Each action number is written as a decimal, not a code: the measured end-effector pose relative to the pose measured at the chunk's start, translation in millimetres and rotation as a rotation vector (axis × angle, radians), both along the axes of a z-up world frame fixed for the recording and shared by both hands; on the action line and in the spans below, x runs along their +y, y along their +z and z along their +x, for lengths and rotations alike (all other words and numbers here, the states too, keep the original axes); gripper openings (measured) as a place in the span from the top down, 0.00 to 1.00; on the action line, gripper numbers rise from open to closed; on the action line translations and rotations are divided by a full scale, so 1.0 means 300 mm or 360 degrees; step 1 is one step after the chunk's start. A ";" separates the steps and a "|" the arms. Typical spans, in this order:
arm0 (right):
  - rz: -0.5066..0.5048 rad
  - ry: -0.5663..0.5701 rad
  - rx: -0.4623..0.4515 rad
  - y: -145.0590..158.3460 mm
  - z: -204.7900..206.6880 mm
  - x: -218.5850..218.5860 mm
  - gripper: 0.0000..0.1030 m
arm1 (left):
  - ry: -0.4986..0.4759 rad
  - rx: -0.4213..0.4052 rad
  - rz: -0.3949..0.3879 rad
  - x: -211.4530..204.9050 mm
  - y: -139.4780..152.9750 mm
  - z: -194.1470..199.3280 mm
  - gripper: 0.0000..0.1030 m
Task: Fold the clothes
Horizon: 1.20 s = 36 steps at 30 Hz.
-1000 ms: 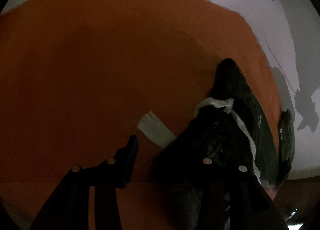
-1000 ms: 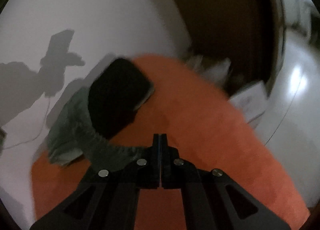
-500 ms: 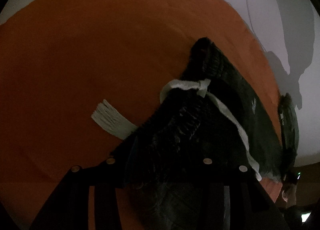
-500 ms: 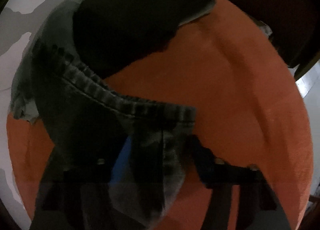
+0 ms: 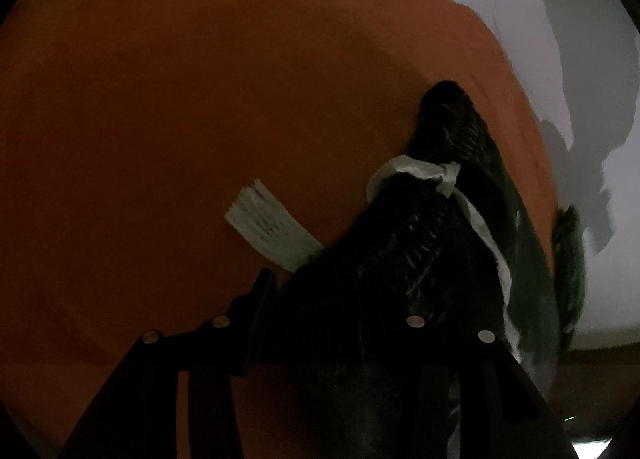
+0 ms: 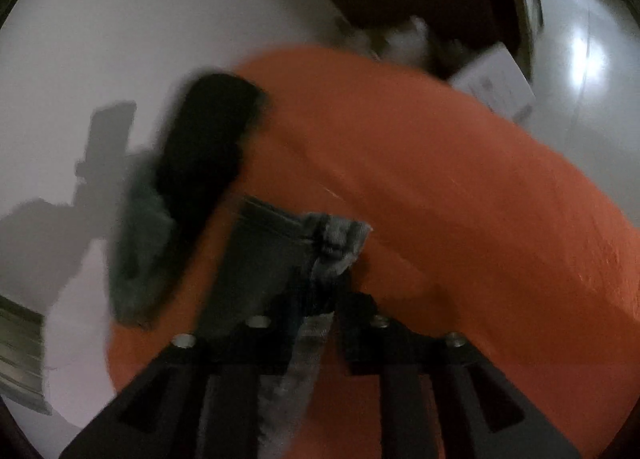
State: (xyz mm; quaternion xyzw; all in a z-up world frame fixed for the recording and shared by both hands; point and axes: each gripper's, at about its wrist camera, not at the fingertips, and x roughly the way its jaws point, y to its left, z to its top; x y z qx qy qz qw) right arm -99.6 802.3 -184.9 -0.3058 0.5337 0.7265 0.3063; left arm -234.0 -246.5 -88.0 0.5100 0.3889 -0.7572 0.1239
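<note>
Closest to the right wrist camera, the right gripper (image 6: 316, 299) now has a strip of grey jeans (image 6: 276, 255) between its two fingers, and it is pinching that strip. A second ago those fingers were pressed together with nothing in them. Since then they have opened a bit and taken hold of the denim near its thick seam, so this hand has just grabbed the clothes. On the other side, the left gripper (image 5: 336, 307) has dark, bunched cloth (image 5: 404, 259) lying over its right finger, while its left finger (image 5: 260, 299) stands bare beside the cloth. It is partly spread, but the picture is too dark to tell if it really squeezes the cloth. Half a second ago the cloth covered more of that gripper; now it has slid back a little. A white ribbed tag (image 5: 268, 227) pokes out from under the dark cloth, and a pale strip (image 5: 416, 171) runs across it. Everything rests on an orange blanket (image 6: 460, 195). Farther off in the right view, a black folded piece (image 6: 204, 147) lies on a grey-green one (image 6: 140, 243) at the blanket's edge, partly over the white floor (image 6: 132, 27). With the right hand holding the jeans, it looks like the person is ready to lift them and start a fold.
</note>
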 end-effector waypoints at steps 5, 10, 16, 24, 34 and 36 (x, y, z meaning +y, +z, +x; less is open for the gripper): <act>-0.0057 -0.0071 0.0191 -0.033 0.108 0.004 0.55 | -0.0065 0.0035 -0.0111 0.049 0.061 0.022 0.56; 0.0170 0.0108 0.0139 0.039 0.058 -0.051 0.51 | -0.0083 0.0005 -0.0098 0.089 0.064 0.076 0.56; 0.0112 0.0227 -0.0032 -0.057 -0.066 -0.049 0.92 | -0.0023 0.0072 -0.0105 0.145 0.089 0.062 0.56; 0.0151 0.0153 0.0044 0.042 -0.032 -0.004 0.93 | -0.0440 0.0174 -0.0220 0.317 0.230 -0.074 0.56; 0.0291 0.0535 -0.0076 0.092 0.002 -0.270 0.44 | -0.1469 0.0240 -0.0657 0.848 0.306 -0.305 0.56; 0.0072 0.0674 -0.0068 0.017 -0.044 -0.372 0.47 | -0.1782 0.0309 -0.0710 1.074 0.297 -0.318 0.56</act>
